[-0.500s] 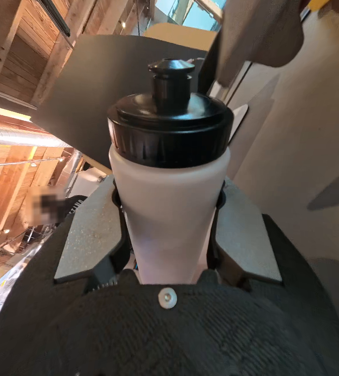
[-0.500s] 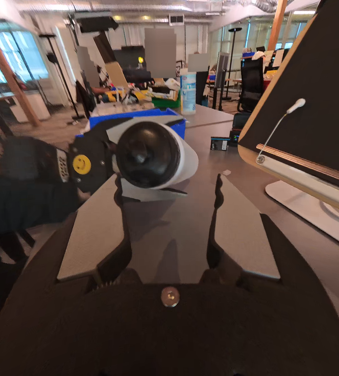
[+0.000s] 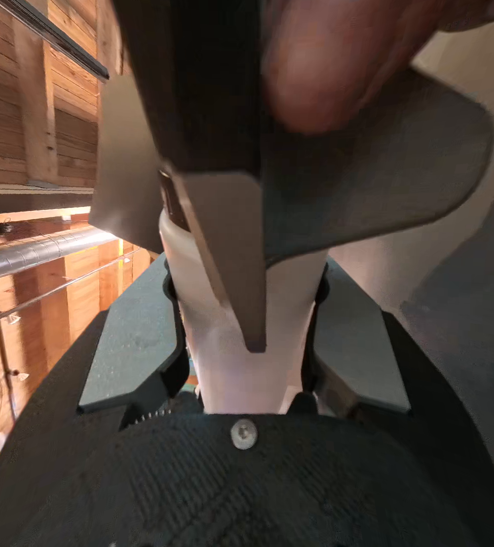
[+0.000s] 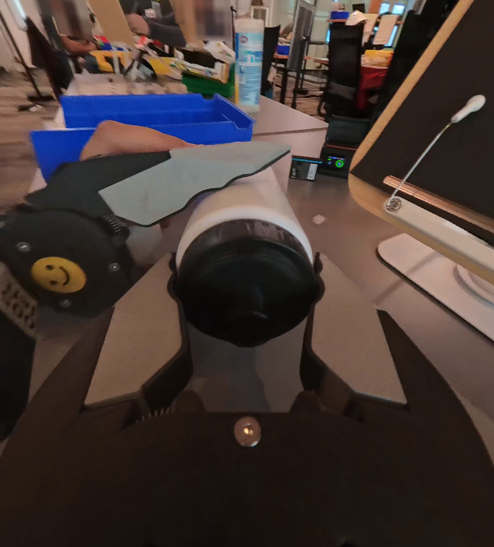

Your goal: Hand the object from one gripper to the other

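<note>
A white squeeze bottle (image 3: 239, 370) with a black cap lies between my two grippers. My left gripper (image 3: 245, 266) is shut on its body. In the right wrist view the bottle (image 4: 248, 204) points its black cap (image 4: 245, 290) at the camera, above the table. My right gripper (image 4: 245, 266) is open, its two fingertips on either side of the cap, close to or touching it. The left gripper's upper finger (image 4: 180, 183) lies across the top of the bottle. In the left wrist view the right gripper's fingers (image 3: 231, 236) hide the cap.
A black board on a white stand (image 4: 447, 103) rises close on the right. Blue bins (image 4: 156, 115) and a wipes canister (image 4: 248, 59) stand at the back of the grey table (image 4: 358, 236). A small black device (image 4: 336, 164) sits behind the bottle. A hand (image 3: 328, 74) holds the right gripper.
My right gripper has moved forward so that the cap now sits between its fingers. The left gripper still holds the bottle. The right jaws' opening looks unchanged.
</note>
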{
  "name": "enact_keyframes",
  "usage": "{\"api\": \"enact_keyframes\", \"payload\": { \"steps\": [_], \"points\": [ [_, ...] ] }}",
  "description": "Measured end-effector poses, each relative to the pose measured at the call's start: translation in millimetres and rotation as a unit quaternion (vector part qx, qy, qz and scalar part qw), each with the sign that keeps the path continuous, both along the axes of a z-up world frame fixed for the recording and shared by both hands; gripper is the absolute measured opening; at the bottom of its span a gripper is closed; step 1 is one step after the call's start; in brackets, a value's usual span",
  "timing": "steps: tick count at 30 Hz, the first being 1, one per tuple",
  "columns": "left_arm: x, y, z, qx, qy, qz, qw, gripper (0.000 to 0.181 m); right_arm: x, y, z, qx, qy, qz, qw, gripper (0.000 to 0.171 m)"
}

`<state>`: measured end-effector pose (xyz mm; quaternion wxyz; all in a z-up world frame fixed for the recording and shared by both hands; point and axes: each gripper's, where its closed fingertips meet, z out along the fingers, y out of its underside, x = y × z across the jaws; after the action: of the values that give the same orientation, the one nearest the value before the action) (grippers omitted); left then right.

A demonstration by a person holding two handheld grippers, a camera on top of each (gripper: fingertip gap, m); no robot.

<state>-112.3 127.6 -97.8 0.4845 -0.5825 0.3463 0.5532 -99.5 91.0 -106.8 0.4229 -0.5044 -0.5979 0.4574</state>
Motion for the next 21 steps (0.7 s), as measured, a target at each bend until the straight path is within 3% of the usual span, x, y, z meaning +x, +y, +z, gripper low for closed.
{"api": "enact_keyframes", "payload": {
  "steps": [7,15,21],
  "points": [
    [3.4,0.1,-10.6,-0.022,-0.003,0.004,1.000,0.095,-2.1,0.1,-8.6,-0.031,-0.028,0.009,0.999,0.092],
    [7.0,2.6,-21.2,-0.028,-0.067,-0.005,0.997,0.088,4.1,13.7,-2.5,-0.108,-0.036,0.001,0.994,0.091],
    [-16.5,-1.3,-25.9,-0.032,-0.112,0.023,0.993,0.084,25.3,40.4,29.9,-0.171,0.039,-0.019,0.984,0.090]
  ]
}}
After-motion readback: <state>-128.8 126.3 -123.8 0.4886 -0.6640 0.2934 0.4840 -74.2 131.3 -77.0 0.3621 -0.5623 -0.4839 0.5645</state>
